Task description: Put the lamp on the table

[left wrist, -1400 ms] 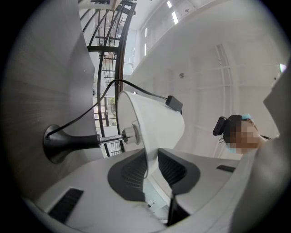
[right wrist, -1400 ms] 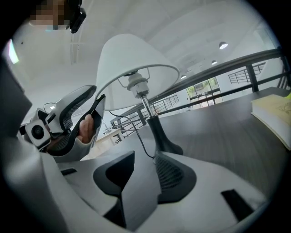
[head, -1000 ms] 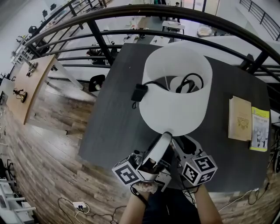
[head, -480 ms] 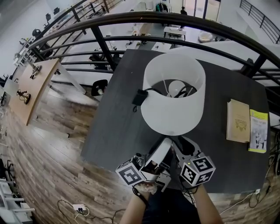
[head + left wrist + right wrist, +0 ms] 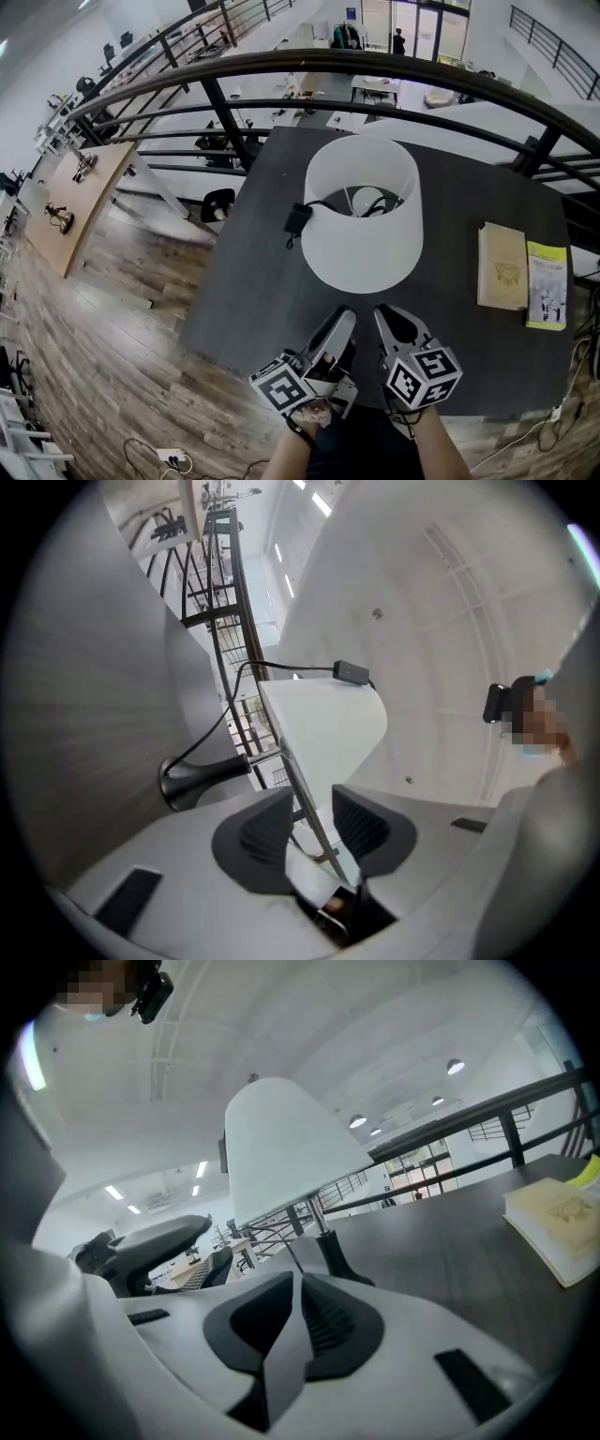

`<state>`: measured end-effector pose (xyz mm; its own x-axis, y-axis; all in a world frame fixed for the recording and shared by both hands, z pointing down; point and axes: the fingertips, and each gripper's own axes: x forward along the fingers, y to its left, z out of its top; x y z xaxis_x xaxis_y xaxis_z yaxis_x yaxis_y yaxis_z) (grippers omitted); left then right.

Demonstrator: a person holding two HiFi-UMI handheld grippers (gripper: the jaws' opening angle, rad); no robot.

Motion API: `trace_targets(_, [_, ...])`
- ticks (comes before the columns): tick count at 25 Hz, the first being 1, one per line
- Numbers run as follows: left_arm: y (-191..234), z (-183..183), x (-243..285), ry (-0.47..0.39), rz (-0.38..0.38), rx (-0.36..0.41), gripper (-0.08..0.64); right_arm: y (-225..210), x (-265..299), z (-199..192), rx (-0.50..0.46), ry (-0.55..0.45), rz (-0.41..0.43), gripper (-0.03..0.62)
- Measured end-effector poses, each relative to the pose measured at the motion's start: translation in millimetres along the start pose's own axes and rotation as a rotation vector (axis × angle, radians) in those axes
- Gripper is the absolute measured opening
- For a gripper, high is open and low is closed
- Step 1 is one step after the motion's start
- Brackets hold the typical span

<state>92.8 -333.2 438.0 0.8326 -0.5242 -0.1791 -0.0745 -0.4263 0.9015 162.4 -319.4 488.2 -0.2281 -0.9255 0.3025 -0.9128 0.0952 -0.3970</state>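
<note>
The lamp stands upright on the dark grey table (image 5: 246,281); its white shade (image 5: 359,239) hides the base from above, and the bulb (image 5: 366,200) shows inside. My left gripper (image 5: 339,323) is just short of the shade's near rim, apart from it. Its jaws are closing but still stand apart with nothing gripped. In the left gripper view (image 5: 312,796) the shade (image 5: 328,728) and black base (image 5: 187,778) lie beyond them. My right gripper (image 5: 392,323) sits beside the left one, its jaws closing, tips together and empty (image 5: 298,1283). Ahead of it are the shade (image 5: 281,1147) and the lamp's foot (image 5: 342,1265).
A black power adapter (image 5: 298,218) with its cord lies left of the lamp. Two books (image 5: 502,265) (image 5: 547,284) lie at the table's right. A dark metal railing (image 5: 375,66) runs behind the table, with a drop to a lower floor beyond. Wooden flooring lies to the left.
Both grippers have drawn back toward me from the shade's near rim, which the left one reached before. The right jaws have come together. The lamp stays upright on the table.
</note>
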Motion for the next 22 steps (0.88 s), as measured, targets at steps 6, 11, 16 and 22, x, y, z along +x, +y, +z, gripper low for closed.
trace_targets(6, [-4, -9, -4, 0.052, 0.117, 0.157, 0.041, 8, -18, 17, 0.016, -0.045, 0.007, 0.003])
trace_targets(11, [-17, -16, 1, 0.056, 0.129, 0.180, 0.008, 16, -28, 30, 0.015, -0.060, 0.024, 0.003])
trace_targets(16, [-29, -20, 4, 0.053, 0.117, 0.165, 0.008, 24, -41, 41, 0.030, -0.080, 0.039, 0.005])
trace_targets(22, [-42, -27, 5, 0.052, 0.103, 0.162, 0.006, 28, -54, 44, 0.010, -0.081, 0.064, 0.005])
